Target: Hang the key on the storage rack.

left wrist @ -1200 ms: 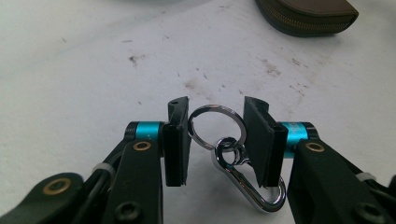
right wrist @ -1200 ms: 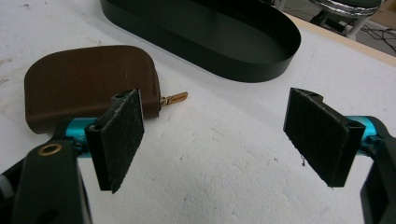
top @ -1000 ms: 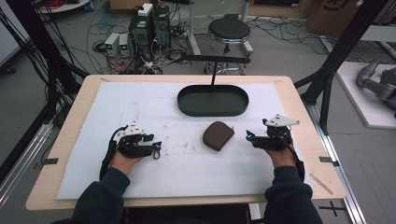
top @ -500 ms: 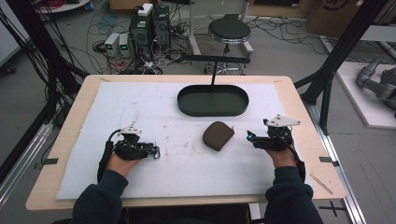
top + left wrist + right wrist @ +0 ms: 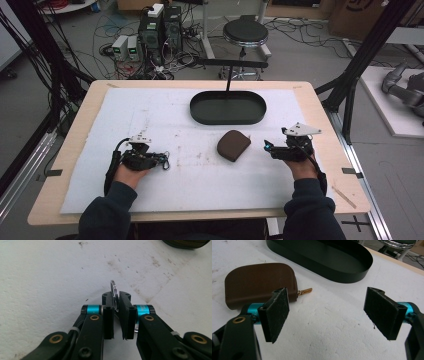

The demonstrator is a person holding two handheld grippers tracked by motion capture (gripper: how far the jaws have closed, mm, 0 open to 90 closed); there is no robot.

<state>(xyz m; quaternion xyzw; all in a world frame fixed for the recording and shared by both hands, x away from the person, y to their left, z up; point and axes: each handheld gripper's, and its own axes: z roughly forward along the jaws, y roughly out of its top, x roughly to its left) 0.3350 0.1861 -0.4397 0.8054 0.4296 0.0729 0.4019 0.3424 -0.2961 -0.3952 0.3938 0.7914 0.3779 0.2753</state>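
My left gripper (image 5: 161, 160) rests on the white mat at the front left. In the left gripper view its jaws have just been closing, and the pads (image 5: 125, 312) now pinch a thin metal ring (image 5: 113, 286) that stands up between their tips; the gripper (image 5: 115, 296) is shut on it. A brown zip pouch (image 5: 233, 145) lies at mid-table. My right gripper (image 5: 268, 146) sits just right of it, pointing left. In the right gripper view the gripper (image 5: 327, 293) stands wide open with nothing between its jaws, and the pouch (image 5: 259, 282) with its brass zip pull lies beyond the left pad.
A black oval tray (image 5: 227, 107) sits behind the pouch, its wall (image 5: 332, 272) close ahead of the right gripper. The white mat (image 5: 165, 110) covers most of the wooden table. A stool and cabled electronics stand on the floor beyond the far edge.
The left gripper's jaws have drawn together, from well apart to pinching the ring. Both hands and the pouch have kept their places.
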